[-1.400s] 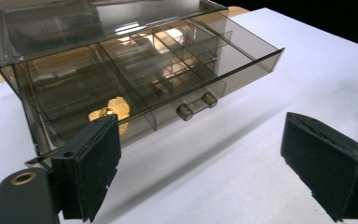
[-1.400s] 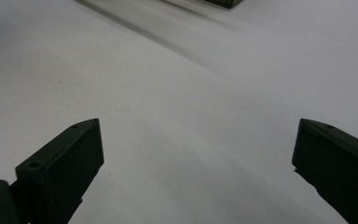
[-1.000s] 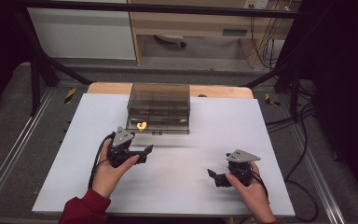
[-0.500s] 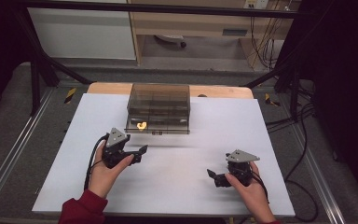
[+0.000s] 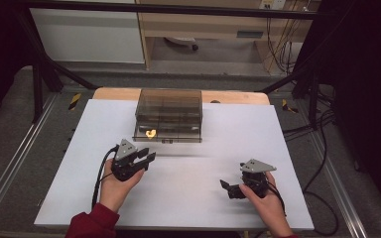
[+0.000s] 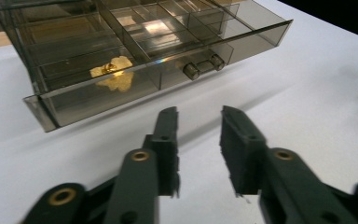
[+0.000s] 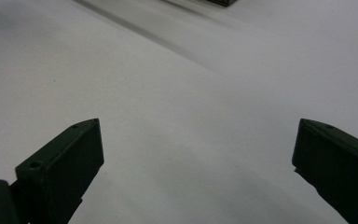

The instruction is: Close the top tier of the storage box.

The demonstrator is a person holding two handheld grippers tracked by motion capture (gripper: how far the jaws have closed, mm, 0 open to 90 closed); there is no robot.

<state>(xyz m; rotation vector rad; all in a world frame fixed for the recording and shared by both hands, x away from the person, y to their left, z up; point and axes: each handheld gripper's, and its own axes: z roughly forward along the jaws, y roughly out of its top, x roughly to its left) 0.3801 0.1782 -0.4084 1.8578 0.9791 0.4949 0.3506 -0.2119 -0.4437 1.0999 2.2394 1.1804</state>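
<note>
A smoky clear plastic organiser box (image 5: 168, 114) (image 6: 135, 42) stands at the back middle of the white tabletop (image 5: 287, 148), its front drawer pulled out a little. A small yellow piece (image 5: 150, 133) (image 6: 114, 72) lies in the drawer's left compartment, and two round knobs (image 6: 191, 71) sit on the drawer front. My left gripper (image 5: 149, 157) (image 6: 198, 116) hovers just in front of the box and points at it. Its jaws have just been closing and stand a narrow gap apart with nothing between them. My right gripper (image 5: 226, 187) (image 7: 198, 135) rests low at the front right, wide open over bare table.
A wooden strip (image 5: 114, 93) edges the table behind the box. Black frame bars (image 5: 39, 79) slant at both back corners, and cables (image 5: 322, 163) hang off the right side. Cables trail from both grippers toward the person's hands at the front edge.
The left gripper's jaws have drawn together from a wide spread to a narrow gap, with the hand shifting only slightly. The right hand and its gripper have kept still.
</note>
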